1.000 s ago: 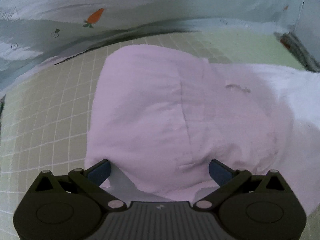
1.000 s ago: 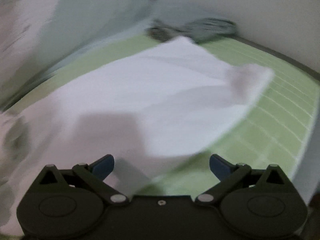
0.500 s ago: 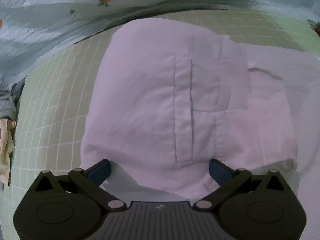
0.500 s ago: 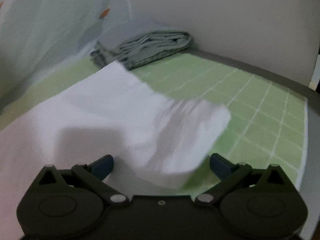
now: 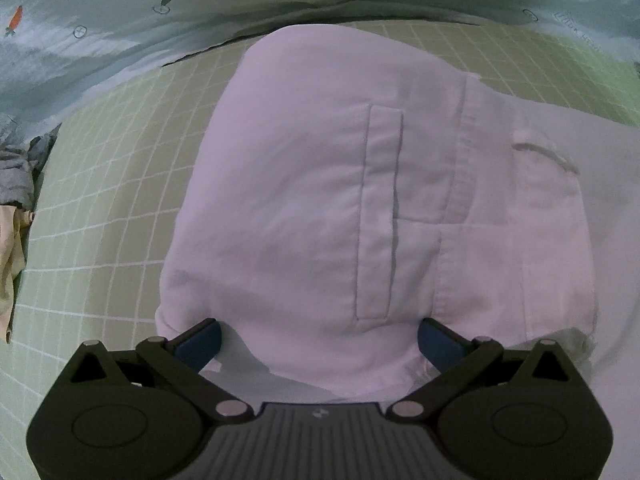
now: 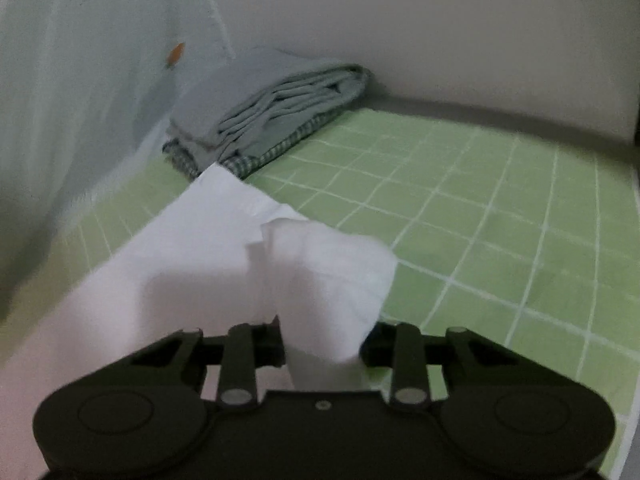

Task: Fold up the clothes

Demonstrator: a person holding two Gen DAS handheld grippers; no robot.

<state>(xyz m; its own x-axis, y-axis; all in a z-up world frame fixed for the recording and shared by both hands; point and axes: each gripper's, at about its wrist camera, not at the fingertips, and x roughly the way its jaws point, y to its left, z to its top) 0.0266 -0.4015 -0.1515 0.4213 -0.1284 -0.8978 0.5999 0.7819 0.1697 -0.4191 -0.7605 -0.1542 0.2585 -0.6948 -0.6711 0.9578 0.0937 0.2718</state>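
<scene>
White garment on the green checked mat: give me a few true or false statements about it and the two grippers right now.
1. The right gripper is shut on the white garment. True.
2. The left gripper is clamped on cloth. False: its jaws stand wide open around the garment's near edge.
3. Folded grey-green clothes lie at the far corner of the mat. True.
4. The backdrop sheet shows strawberries. False: it shows carrots.

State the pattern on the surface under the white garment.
Light green with a white grid, clearest on the mat in the right wrist view.
</scene>
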